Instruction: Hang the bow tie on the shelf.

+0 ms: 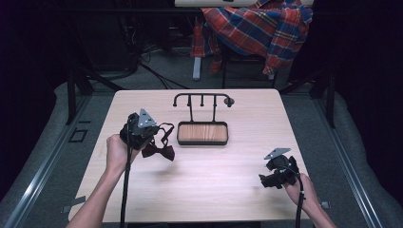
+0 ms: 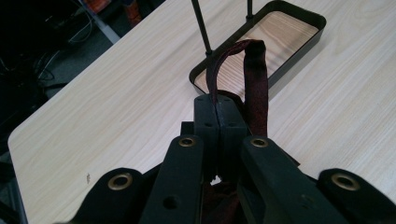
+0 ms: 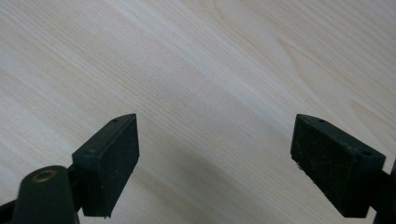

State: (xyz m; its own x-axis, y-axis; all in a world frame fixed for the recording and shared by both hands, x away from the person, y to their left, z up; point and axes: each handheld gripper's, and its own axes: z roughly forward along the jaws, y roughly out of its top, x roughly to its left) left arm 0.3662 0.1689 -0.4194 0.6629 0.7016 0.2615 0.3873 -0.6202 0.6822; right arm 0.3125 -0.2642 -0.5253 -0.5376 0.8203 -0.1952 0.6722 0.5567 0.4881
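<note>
Wood: pale, fine-grained table (image 1: 199, 171) with rounded corners, seen in the high view.
Bow tie: dark maroon bow tie (image 1: 159, 151) hung from the left gripper (image 1: 142, 130) above the table's left half, just left of the tray (image 1: 202, 133); its wings ran roughly left to right, its thin strap looping up toward the gripper.
Tray: shallow dark metal rim, rounded rectangle, wood-grain floor, long axis left to right, near the table's far middle.
Rack: thin black rail (image 1: 202, 97) on two posts rising from the tray's far side, with small hooks under it.
Right gripper: right gripper (image 1: 271, 179) held low over the table's right front, well apart from the tray.
Shirt: red, blue and white plaid cloth (image 1: 259, 26) draped on a chair beyond the table.

Left gripper view: jaws of the gripper (image 2: 219, 109) pressed together, pinching the tie's strap (image 2: 256, 79); the strap, a narrow woven band, arched up and over beyond them, with the tray (image 2: 299, 49) and two posts behind.

Right gripper view: jaws of the gripper (image 3: 215, 163) spread wide, flat rubbery black pads, bare table (image 3: 210, 70) grain between them.
</note>
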